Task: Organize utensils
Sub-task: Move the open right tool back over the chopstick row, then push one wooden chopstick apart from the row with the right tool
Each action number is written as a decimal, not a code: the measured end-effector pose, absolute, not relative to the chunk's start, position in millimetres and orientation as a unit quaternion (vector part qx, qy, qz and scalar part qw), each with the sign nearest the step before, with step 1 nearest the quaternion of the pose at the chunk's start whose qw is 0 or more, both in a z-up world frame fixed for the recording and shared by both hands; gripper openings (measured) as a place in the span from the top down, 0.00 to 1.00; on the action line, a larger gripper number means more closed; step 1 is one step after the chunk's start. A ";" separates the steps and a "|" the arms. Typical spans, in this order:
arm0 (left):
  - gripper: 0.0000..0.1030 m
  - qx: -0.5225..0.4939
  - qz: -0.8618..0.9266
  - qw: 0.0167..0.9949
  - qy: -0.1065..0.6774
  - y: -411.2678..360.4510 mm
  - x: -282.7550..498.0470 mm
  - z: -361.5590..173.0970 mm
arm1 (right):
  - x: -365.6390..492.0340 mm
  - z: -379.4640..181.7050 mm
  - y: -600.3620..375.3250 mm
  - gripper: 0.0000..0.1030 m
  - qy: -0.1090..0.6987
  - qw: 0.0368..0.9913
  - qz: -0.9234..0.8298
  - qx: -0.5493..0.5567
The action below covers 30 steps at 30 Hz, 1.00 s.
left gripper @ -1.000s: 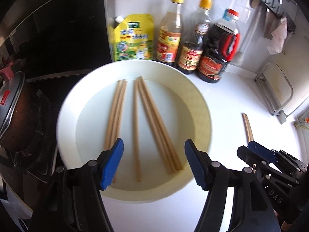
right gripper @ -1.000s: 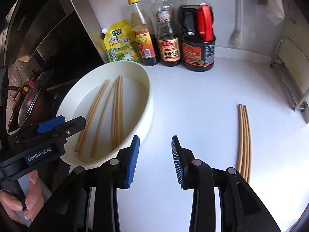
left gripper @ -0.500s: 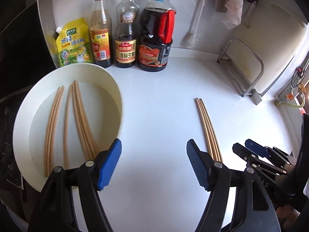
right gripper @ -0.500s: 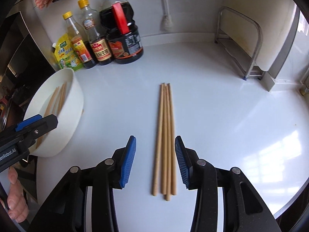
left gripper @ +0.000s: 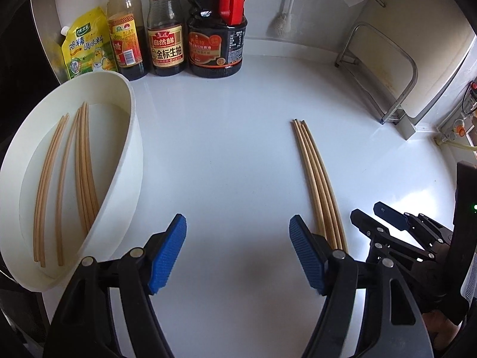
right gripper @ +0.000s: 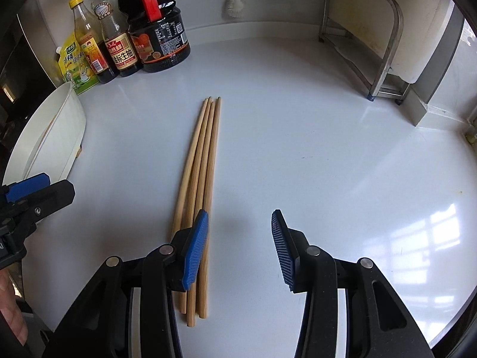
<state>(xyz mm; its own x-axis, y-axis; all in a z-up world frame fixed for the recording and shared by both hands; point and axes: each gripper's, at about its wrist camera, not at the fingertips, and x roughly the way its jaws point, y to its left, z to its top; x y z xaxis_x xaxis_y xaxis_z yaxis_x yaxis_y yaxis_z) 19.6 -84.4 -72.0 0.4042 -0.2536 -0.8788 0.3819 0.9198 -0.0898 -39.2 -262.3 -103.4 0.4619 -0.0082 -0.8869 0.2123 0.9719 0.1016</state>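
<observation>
White counter (left gripper: pixel 238 155) carries 2 groups of wooden chopsticks. Left wrist view: the left gripper (left gripper: pixel 237 253) hangs over bare counter, its blue pads spread wide with nothing between them. A white bowl (left gripper: pixel 131 137) sits at 9 o'clock and holds several chopsticks in the bowl (left gripper: pixel 80 167), lying side by side on its floor. A bundle of 4 loose chopsticks (left gripper: pixel 316 179) lies flat on the counter at 2 o'clock, its near end passing just behind the right-hand finger of this gripper. At 12 o'clock, against the back wall, stand a yellow pouch (left gripper: pixel 86 44), 2 slim bottles (left gripper: pixel 165 29) and a dark jug (left gripper: pixel 217 29) with a red handle. A metal rack (left gripper: pixel 384 68) stands at 1 o'clock. The right gripper (left gripper: pixel 387 223) enters at 4 o'clock.

Right wrist view: the right gripper's blue pads stand moderately apart, empty, over bare counter. The bundle lies at 11 o'clock, running away from the camera; its near end passes under the left-hand finger, outside the gap. Contact between that finger and the sticks cannot be told. The bowl appears at 9 o'clock.
</observation>
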 end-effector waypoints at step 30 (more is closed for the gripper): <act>0.31 0.065 -0.194 0.827 0.524 -115.8 19.8 -101.7 | -27.9 -118.8 -263.2 0.59 0.510 0.857 -0.051 0.060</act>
